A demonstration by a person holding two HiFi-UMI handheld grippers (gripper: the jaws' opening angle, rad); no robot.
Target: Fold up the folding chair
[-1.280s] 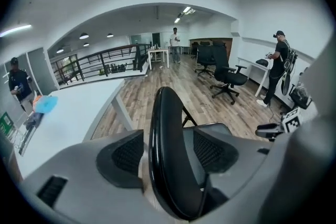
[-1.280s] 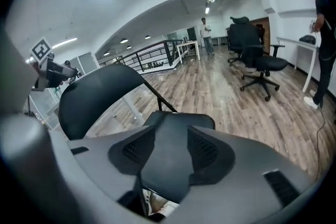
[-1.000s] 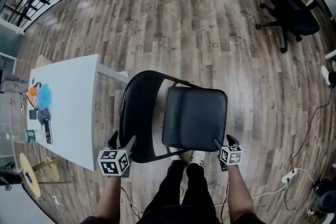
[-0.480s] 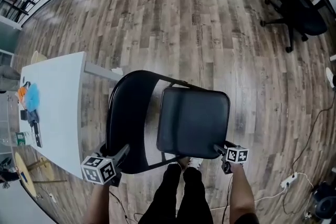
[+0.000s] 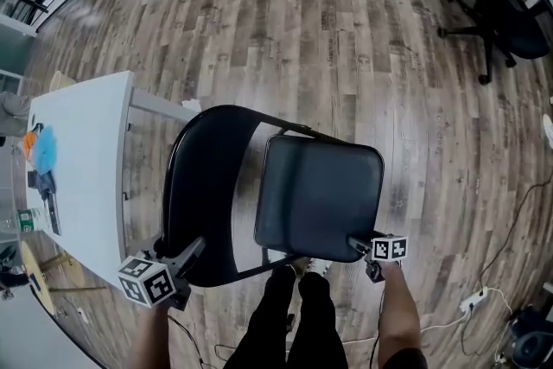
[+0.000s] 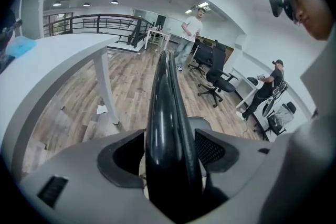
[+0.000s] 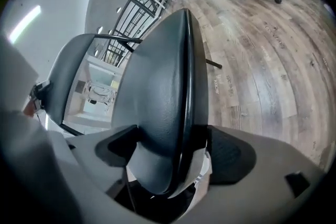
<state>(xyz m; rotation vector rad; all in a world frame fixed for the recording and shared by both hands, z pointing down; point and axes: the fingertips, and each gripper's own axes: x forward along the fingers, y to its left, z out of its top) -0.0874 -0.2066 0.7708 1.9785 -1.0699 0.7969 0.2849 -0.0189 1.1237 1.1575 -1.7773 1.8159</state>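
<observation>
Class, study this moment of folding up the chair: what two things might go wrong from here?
1. The jaws of the right gripper are opening around the seat, so the seat may swing free.
2. The jaws of the left gripper are closing on the backrest, which stands close beside the white table; the chair could knock it.

A wood-plank floor [image 5: 346,56] carries the black folding chair [image 5: 315,194], a white table [image 5: 86,143] just left of it, an office chair [image 5: 505,4] well apart at the upper right and a white power strip [image 5: 475,300] at the lower right; on the table's far left part lie a blue object [image 5: 43,149] and small dark items [image 5: 47,196]
</observation>
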